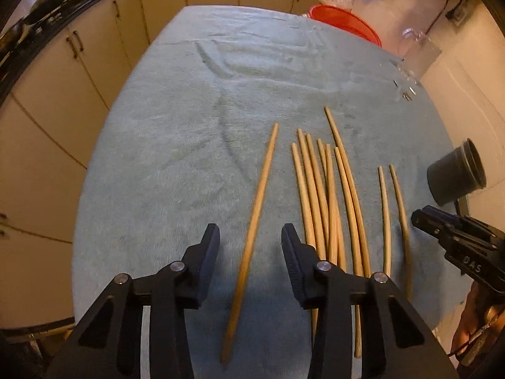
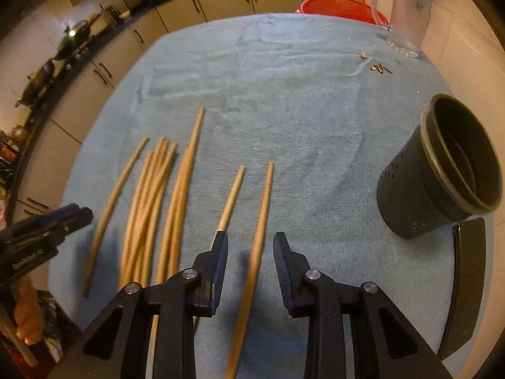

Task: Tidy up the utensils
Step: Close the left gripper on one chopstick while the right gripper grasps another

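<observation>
Kitchen cabinets are ringing a towel-covered table (image 1: 189, 126); the left gripper (image 1: 251, 237) and right gripper (image 2: 251, 241) are each straddling one chopstick (image 1: 252, 230) near its front edge, fingers narrowed but not yet touching, seemingly for dropping into the dark cup (image 2: 442, 170) at the right edge.

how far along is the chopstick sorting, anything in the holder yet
Done: nothing; the dark holder looks empty. In hand: the left gripper and right gripper each straddle one chopstick, jaws not clamped. Left: every chopstick still on the towel.
</observation>
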